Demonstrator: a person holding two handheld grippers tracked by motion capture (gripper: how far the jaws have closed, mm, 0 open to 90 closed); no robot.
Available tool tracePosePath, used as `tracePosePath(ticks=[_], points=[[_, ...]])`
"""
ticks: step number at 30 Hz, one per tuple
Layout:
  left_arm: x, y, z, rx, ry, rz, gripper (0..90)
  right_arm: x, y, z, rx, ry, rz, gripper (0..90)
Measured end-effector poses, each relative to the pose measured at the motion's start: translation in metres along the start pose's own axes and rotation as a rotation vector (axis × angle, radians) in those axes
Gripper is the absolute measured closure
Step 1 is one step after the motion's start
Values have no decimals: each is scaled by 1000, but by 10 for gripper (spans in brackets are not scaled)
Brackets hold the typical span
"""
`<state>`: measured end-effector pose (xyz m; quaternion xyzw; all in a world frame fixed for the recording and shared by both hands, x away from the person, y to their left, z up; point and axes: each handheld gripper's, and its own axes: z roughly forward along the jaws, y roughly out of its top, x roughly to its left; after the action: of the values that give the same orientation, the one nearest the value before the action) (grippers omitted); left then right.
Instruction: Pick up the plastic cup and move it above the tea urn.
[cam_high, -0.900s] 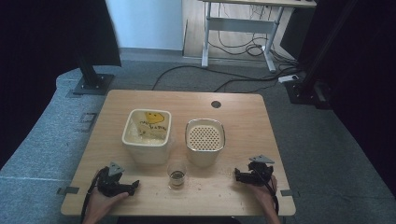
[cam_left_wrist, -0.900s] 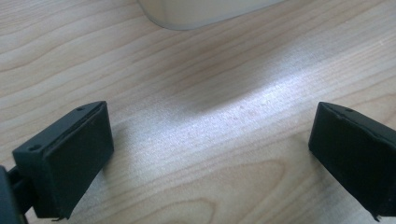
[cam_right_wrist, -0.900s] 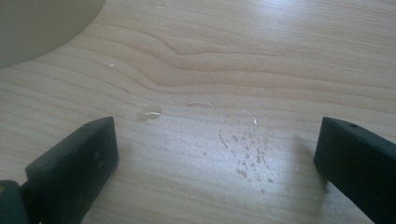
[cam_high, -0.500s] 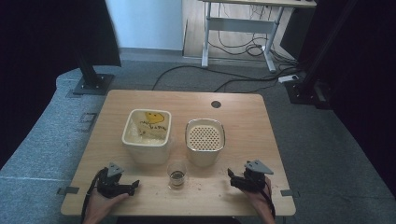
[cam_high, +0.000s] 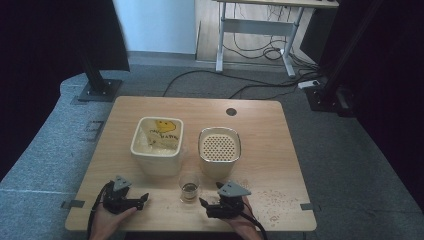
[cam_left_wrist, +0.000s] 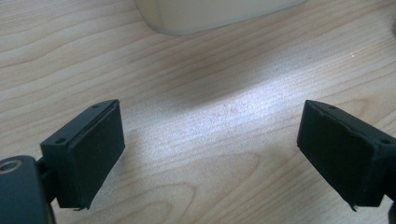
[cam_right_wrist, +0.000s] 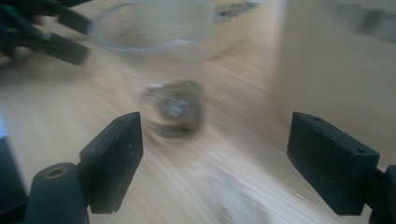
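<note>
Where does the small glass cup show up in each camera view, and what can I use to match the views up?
High view: the glass cup stands near the table's front edge, between the two grippers.
Left gripper view: not in it.
Right gripper view: the cup sits blurred at upper centre-left, ahead of the open jaws.
Shared landmark: the cream tub, whose base is at the top of the left gripper view.

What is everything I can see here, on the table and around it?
Table: one, light wood, centre.
Tub: one, cream, open, yellow print inside, left of middle.
Box: one, cream, with a dotted top, right of the tub.
Glass: one, clear, something dark at its bottom, in front of both.
Crumbs: many, pale, scattered at the table's near right.
Desk: one, white legs, far back.
Cables: several, black, on the grey floor.
Left gripper: one, black, open, near left edge.
Right gripper: one, black, open, pointing at the glass.
</note>
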<state>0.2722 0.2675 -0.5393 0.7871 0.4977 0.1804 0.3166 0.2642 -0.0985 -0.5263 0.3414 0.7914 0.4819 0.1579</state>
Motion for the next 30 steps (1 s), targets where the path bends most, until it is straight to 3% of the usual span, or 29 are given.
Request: tracePosePath(ticks=[3, 9, 13, 16, 20, 26, 30], points=[[1, -1, -1, -3, 2, -4, 73, 10, 6, 16, -4, 35, -8, 193], [3, -2, -1, 0, 4, -10, 78, 13, 15, 46, -7, 69, -3, 224], [3, -1, 1, 4, 7, -12, 88, 19, 19, 63, -20, 78, -57, 286], [3, -2, 2, 10, 5, -13, 93, 21, 20, 67, -26, 78, -66, 333], [3, -3, 2, 15, 4, -10, 94, 18, 21, 58, -21, 87, -78, 361], [4, -4, 1, 18, -2, -12, 103, 6, 35, 23, -99, 109, -45, 371], [4, -4, 1, 18, -2, -9, 115, -1, 46, -4, -104, 71, -20, 371]])
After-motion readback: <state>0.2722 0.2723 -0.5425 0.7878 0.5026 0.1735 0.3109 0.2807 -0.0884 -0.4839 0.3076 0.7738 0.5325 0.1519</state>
